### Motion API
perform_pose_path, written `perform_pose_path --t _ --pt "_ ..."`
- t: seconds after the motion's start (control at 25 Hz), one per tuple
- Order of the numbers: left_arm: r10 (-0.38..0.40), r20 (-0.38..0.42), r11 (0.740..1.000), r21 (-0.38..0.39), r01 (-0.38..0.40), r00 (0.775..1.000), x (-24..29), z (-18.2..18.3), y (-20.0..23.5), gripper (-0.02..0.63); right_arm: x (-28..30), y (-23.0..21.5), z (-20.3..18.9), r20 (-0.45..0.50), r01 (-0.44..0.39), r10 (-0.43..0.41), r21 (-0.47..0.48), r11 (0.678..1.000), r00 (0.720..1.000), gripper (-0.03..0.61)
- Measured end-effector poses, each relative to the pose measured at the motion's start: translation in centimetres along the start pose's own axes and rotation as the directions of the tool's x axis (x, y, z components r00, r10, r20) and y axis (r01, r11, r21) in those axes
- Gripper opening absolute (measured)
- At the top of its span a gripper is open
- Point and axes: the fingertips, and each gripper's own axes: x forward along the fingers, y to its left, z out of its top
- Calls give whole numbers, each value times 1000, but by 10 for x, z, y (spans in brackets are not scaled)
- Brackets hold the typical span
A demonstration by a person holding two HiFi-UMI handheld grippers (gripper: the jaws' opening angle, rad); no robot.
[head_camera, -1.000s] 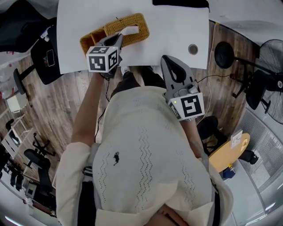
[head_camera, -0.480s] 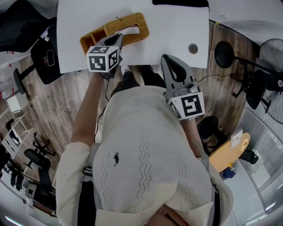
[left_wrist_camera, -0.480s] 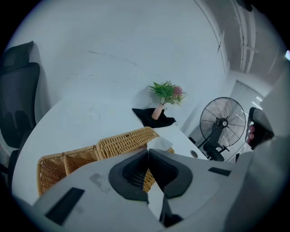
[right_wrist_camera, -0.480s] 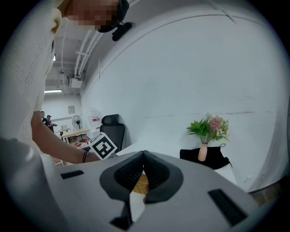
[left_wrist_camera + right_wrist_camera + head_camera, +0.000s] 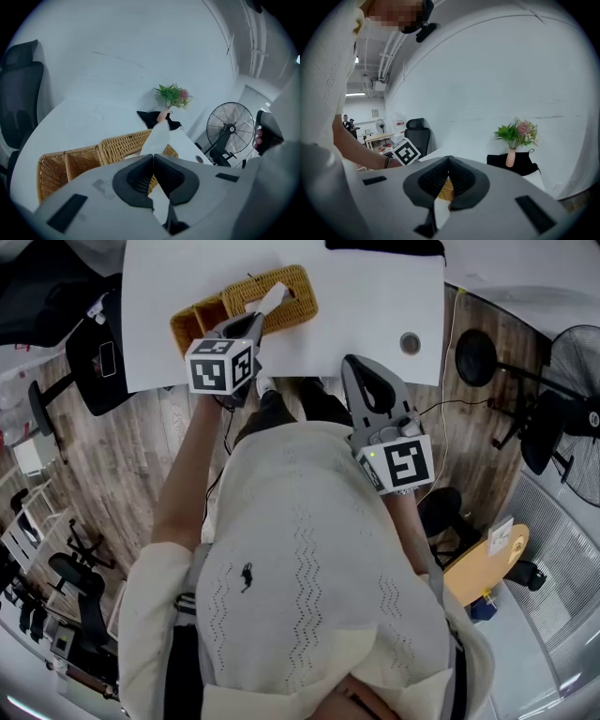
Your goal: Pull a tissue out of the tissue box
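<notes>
White table [image 5: 375, 296] over a wood-plank floor fills the top of the head view. At its near-left part, the left gripper [image 5: 254, 322] has its jaws pressed together on a tissue [image 5: 272, 298]. In the left gripper view the two dark pads meet at the left gripper's [image 5: 153, 157] tip with the white sheet [image 5: 158, 138] caught between them, and more white shows in the slit lower down.

The tissue runs up at a slant from the slot of the wicker tissue box [image 5: 292, 307], its lower end inside the box [image 5: 117, 147]. The box lies near the table's left edge, with an open wicker basket [image 5: 192, 324] touching its left end. The basket [image 5: 61, 164] is split into compartments.

The right gripper [image 5: 361, 371] hangs at the table's near edge, well apart from the box. Its jaws are closed together with nothing pinched [image 5: 449, 161].

Near the far edge a vase of flowers [image 5: 173, 98] stands on a black cloth [image 5: 152, 119]. A floor fan [image 5: 229, 129] stands off the right edge.
</notes>
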Motion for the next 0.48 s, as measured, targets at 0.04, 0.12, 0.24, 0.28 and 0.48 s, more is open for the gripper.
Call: perform_pose_path --t 0.04,0.12,0.24,0.28,0.48 --pt "1 0 1000 0 -1 1000 0 0 0 12 0 0 0 -1 -1 1 -1 1000 1000 2" --pt "3 -1 1000 1 -3 1000 -1 -1 1 12 0 1 0 -2 -5 5 -3 1000 1000 2" --pt "2 1 1000 0 -2 1000 -2 -1 -1 12 -1 2 -1 -3 -12 12 -7 1000 1000 2" --pt "1 1 1000 0 -1 1000 -2 -2 -1 12 -1 2 -1 -2 -13 13 -7 1000 1000 2" --pt "6 0 1000 0 -6 1000 -3 -5 -3 12 -2 2 -1 4 -16 16 -7 1000 1000 2"
